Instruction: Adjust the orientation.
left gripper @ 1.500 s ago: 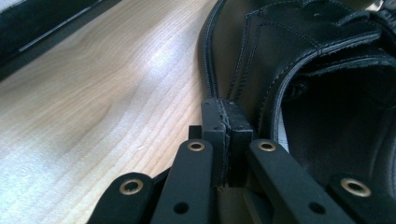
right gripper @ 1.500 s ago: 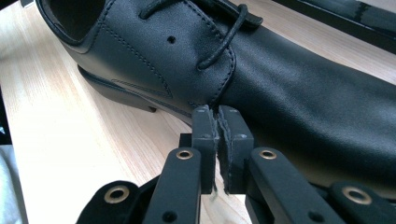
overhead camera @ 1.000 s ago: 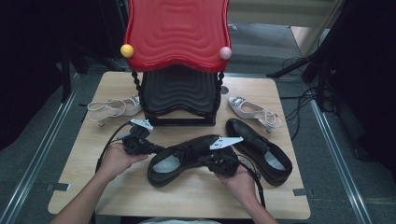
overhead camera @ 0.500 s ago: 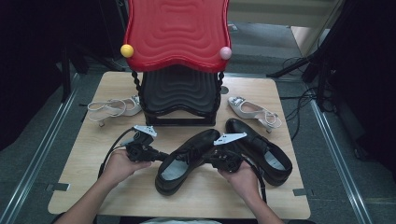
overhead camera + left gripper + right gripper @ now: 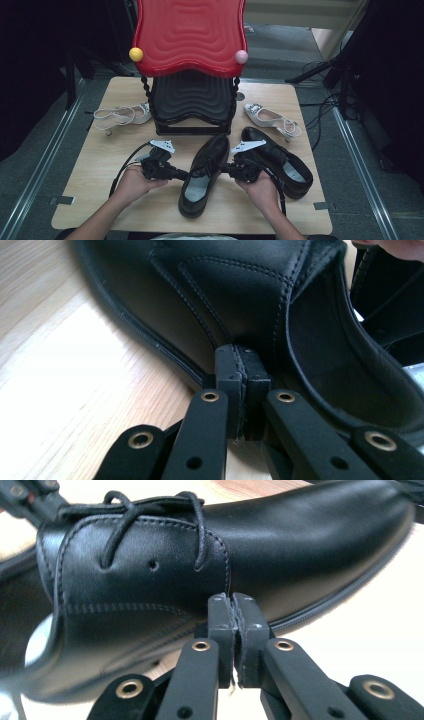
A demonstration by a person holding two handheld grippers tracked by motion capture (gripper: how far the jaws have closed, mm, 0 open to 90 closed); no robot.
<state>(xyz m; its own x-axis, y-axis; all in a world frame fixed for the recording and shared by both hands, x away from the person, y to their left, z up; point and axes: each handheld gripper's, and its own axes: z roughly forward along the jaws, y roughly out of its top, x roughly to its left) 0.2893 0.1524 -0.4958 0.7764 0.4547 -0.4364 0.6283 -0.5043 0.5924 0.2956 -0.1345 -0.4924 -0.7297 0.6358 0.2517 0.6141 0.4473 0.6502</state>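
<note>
1. Light wood-grain table [image 5: 100,165], rectangular, rounded corners, grey carpet floor around it.
2. Black leather lace-up shoe [image 5: 202,172] lies mid-table, toe pointing away from the person, smooth glossy upper, stitched seams, thin round laces, grey insole.
3. Left claw [image 5: 186,174] jaws pressed together, tips against the shoe's left side; in the left gripper view the matte black pads [image 5: 235,371] meet flat at the welt edge, nothing between them.
4. Right claw [image 5: 223,169] also pressed together, tips touching the shoe's right side; right gripper view shows the pads [image 5: 235,611] butted on the leather just under the lacing, pinching nothing.
5. Second black shoe [image 5: 280,160] just right of the first, angled, same leather.
6. Two-tier rack [image 5: 190,35] at the back: red wavy-ribbed top shelf, black ribbed lower one, twisted posts, yellow and pink ball knobs.
7. White strappy heeled sandal [image 5: 122,116] left of the rack, another [image 5: 272,120] on the right.
</note>
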